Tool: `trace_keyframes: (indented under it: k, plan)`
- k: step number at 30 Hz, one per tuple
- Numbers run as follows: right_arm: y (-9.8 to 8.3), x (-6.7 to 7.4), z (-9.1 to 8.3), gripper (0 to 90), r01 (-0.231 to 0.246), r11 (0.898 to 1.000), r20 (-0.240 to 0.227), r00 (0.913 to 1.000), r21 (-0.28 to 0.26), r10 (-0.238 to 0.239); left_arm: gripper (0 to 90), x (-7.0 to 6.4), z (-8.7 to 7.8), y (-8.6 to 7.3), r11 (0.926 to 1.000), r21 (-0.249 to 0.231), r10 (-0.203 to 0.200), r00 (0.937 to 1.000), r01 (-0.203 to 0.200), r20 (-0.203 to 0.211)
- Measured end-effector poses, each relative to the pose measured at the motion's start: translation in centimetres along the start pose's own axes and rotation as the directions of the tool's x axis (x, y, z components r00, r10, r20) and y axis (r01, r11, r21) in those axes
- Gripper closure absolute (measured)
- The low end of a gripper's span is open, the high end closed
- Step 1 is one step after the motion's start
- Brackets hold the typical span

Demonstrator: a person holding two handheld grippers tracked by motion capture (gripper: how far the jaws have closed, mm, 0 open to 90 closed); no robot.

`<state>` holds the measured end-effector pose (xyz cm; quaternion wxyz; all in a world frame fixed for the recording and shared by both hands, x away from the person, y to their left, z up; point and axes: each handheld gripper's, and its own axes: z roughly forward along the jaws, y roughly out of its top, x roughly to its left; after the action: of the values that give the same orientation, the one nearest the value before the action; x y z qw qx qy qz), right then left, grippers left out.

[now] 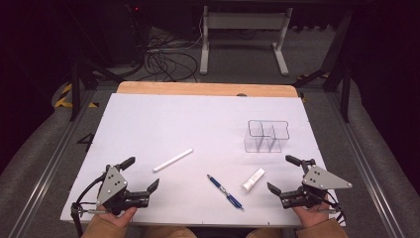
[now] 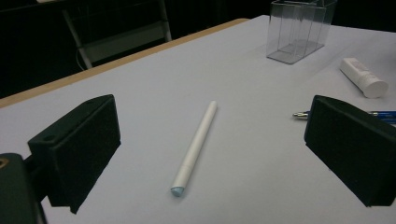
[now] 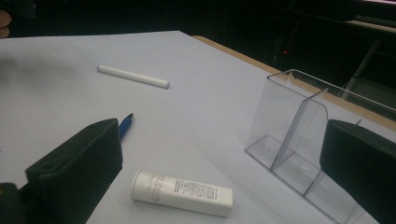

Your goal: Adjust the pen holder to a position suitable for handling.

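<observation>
Nearest the lens in the left gripper view: two black, blocky jaws, spread wide, nothing between the pads. Just beyond, centred in that gap, a white pen [image 2: 196,145] flat on the counter [image 1: 148,124], a slim smooth cylinder, blunt pale-blue tip toward the left gripper [image 1: 138,178], far end pointing away toward the counter's back edge. From the high view, long axis diagonal, near end lower left, far end upper right, ahead and right of the left gripper, well apart from it.

Right of the white pen, a blue pen [image 1: 225,193], also diagonal, tip toward the near edge. Beside that, a short white tube [image 1: 253,180] lying on its side, printed with small text, just ahead of the right gripper [image 1: 285,173]. Right jaws likewise released, holding nothing. Farther back on the right, a clear plastic organiser [image 1: 266,136], upright, thin transparent walls and dividers. Counter surface matte white, with a wooden strip along the far edge.
</observation>
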<state>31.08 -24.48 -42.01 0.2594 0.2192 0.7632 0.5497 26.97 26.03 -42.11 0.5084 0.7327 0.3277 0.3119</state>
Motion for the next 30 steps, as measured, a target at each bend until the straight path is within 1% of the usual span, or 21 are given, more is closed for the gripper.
trace_keyframes:
  k: [6, 20, 25, 27, 30]
  plan:
    - [0.03, 0.02, -0.01, 0.1, 0.001, 1.0, 0.003, 1.0, -0.001, -0.001, 4.4, -0.07, -0.04, 0.04, 1.0, 0.0, 0.004, 1.0, -0.004, -0.002]
    - [0.04, 0.08, 0.15, 0.1, -0.008, 1.0, -0.008, 0.9999, 0.004, 0.008, 4.5, -0.13, -0.01, 0.04, 0.9999, 0.001, 0.012, 0.9999, -0.012, -0.007]
    - [0.11, 0.1, 0.2, 0.8, -0.011, 1.0, -0.01, 0.9999, 0.004, 0.011, 4.6, -0.11, -0.01, 0.03, 1.0, -0.001, 0.006, 1.0, -0.006, -0.007]
    - [0.24, -0.08, 0.34, 1.3, -0.025, 1.0, -0.013, 0.9996, 0.005, 0.025, 4.6, -0.1, 0.01, 0.03, 1.0, 0.001, 0.006, 1.0, -0.006, -0.005]
    - [0.55, -0.38, 0.52, 1.3, -0.026, 1.0, -0.011, 0.9996, 0.006, 0.026, 4.6, -0.04, 0.03, 0.03, 1.0, 0.001, 0.007, 0.9999, -0.007, -0.007]
